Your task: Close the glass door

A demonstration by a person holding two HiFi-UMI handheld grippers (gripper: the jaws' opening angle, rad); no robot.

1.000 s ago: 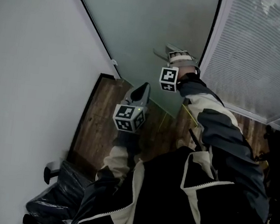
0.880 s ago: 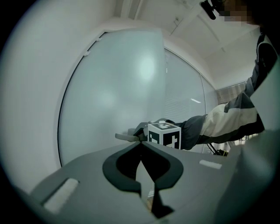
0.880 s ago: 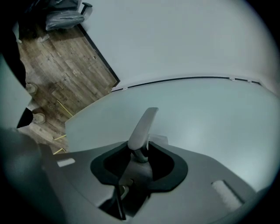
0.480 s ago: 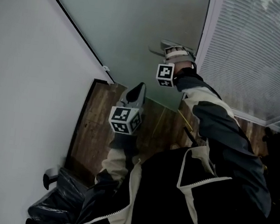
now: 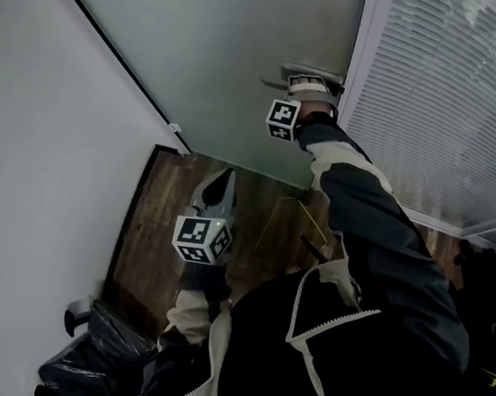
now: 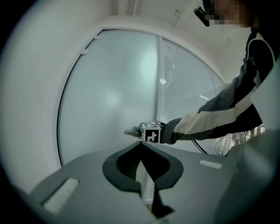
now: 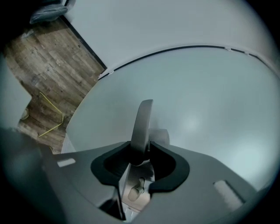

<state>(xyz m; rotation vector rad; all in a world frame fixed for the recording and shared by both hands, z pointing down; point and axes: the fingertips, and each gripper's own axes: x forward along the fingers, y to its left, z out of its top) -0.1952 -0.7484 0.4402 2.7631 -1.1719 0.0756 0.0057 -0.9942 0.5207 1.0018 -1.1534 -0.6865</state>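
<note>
The right gripper (image 7: 141,154) was clamped on the metal door handle (image 7: 143,124), one jaw on each side of the lever, and its jaws had just tightened a little on it. The frosted glass door (image 5: 223,44) stood with its handle edge just beside the white frame of the panel with blinds (image 5: 452,93); whether it was fully shut could not be told. The left gripper (image 5: 223,178) hung over the wooden floor (image 5: 158,226), near the white wall (image 5: 44,166) and apart from the door, its jaws pressed together with nothing between them
</note>
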